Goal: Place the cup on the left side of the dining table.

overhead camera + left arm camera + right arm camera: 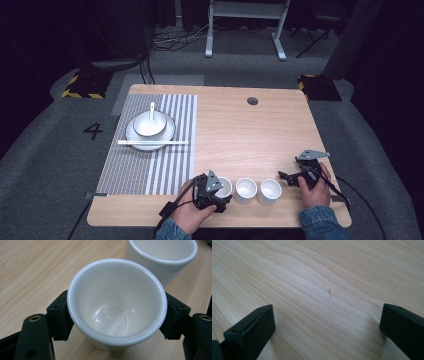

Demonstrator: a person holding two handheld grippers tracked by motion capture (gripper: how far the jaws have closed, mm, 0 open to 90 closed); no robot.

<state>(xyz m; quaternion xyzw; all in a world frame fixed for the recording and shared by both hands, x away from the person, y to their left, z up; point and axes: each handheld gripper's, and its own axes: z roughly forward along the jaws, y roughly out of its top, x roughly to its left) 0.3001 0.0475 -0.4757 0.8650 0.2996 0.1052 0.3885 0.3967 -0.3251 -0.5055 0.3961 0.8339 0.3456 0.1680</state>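
At the near edge of the pale wooden table [260, 130], the left gripper [212, 192] has its black jaws pinched on opposite sides of a small glossy white ceramic cup [116, 303], the leftmost of three standing in a row. The cup looks empty, and from the left gripper view it sits tilted toward the camera. A second white ceramic cup [162, 258] stands just beside it, and a third white cup [270, 191] ends the row. The right gripper [298, 176] hovers near the near right corner, jaws spread wide over bare wood, holding nothing. Toward the far left corner, a grey striped placemat [145, 165] carries a white plate with a bowl and spoon [150, 125] and a pair of pale chopsticks [153, 142] laid across. The risk, as I judge it: the glaze is slick and the walls taper, so a loose pinch could let the cup slip or tip, and any sideways swing could knock its close neighbour, which could then roll off the near edge
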